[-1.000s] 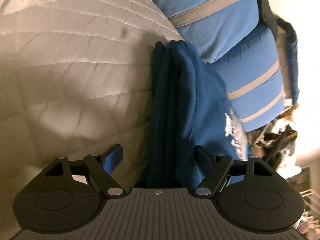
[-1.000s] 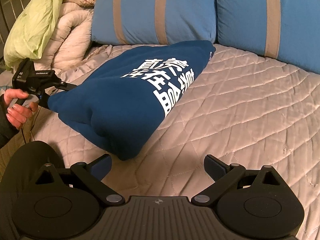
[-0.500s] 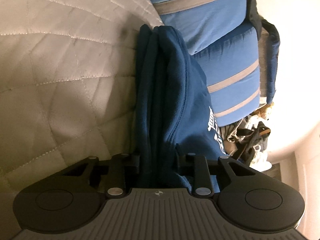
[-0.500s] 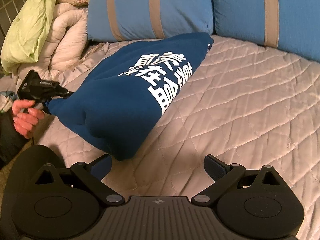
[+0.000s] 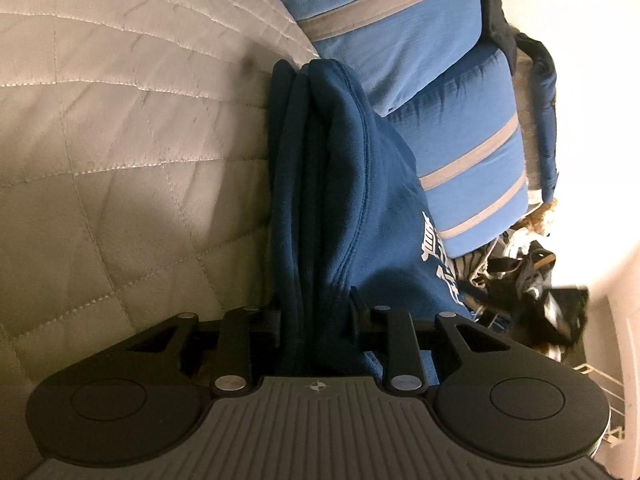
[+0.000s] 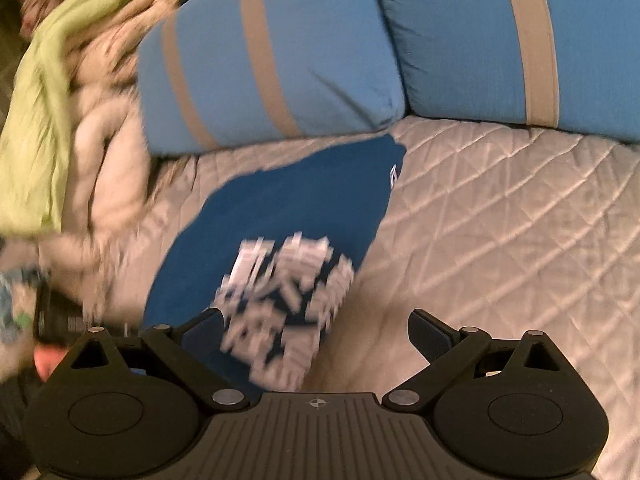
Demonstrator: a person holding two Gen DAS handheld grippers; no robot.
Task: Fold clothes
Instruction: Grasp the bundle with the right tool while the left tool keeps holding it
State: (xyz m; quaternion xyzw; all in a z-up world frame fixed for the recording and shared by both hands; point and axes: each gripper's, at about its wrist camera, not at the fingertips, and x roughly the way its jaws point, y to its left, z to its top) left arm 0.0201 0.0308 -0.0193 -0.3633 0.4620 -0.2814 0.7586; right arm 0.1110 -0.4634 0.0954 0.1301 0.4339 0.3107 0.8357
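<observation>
Quilted beige bedspread (image 6: 500,216) covers a bed, two blue pillows with grey stripes (image 6: 280,52) at its head. Folded navy sweatshirt with white print (image 6: 280,216) lies on the bedspread below the pillows. Left gripper (image 5: 316,316) fingers clamped on sweatshirt's bunched edge. Right gripper (image 6: 316,328) fingers spread wide, empty, over the printed end; view blurred. Pale comforter and green cloth (image 6: 36,120) piled at left.

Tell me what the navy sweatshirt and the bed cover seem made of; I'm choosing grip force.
Navy sweatshirt: likely thick cotton-blend fleece, matte, judging by its soft bulky folds and stitched hem. Bed cover: apparently padded quilted fabric with a slight sheen, given its stitched diamond pattern.
</observation>
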